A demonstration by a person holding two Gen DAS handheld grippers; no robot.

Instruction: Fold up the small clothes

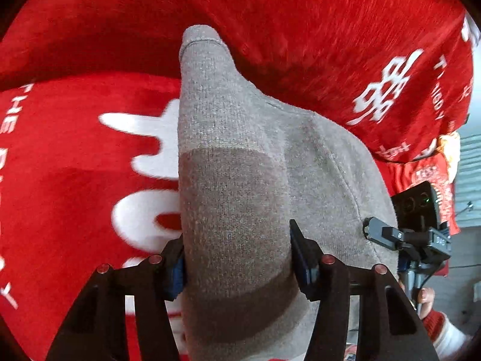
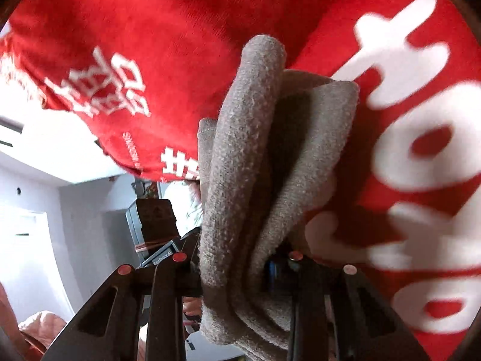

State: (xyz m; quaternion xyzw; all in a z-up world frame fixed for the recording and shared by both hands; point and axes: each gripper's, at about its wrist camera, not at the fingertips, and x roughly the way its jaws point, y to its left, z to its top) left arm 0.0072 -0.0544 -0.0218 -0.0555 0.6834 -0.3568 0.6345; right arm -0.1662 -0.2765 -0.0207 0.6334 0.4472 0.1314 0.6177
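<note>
Both tongs are closed on the same grey sock (image 1: pixel 237 180), which hangs between them above a red blanket (image 1: pixel 75 180) printed with large white lettering; what carries the blanket cannot be told, and its far edge shows only at the upper right of the left wrist view, where the cloth falls away.

The left tongs (image 1: pixel 237 258) grip across the sock's broad middle, just where a darker brown band crosses the knit; the jaws stand fairly narrow because the fabric fills the gap from pad to pad, and the toe end runs forward, away from the camera, in a tapering tongue; held this way, the flat of the sock stays spread and readable, which suits lining up a fold.

The right tongs (image 2: pixel 240 267) pinch a bunched stack of several layers; the jaws are narrower here, since the cloth is gathered edge-on rather than flat; the rounded folds stand up in front of the lens, so the doubled end seems already brought over, though how neatly I cannot tell.

The other tool and part of a hand (image 1: pixel 427 297) show at the right edge of the left view, just beside the sock; the two grips are close together, probably so the layers cannot slide apart; the sock appears clear of the blanket, but its underside is hidden.
</note>
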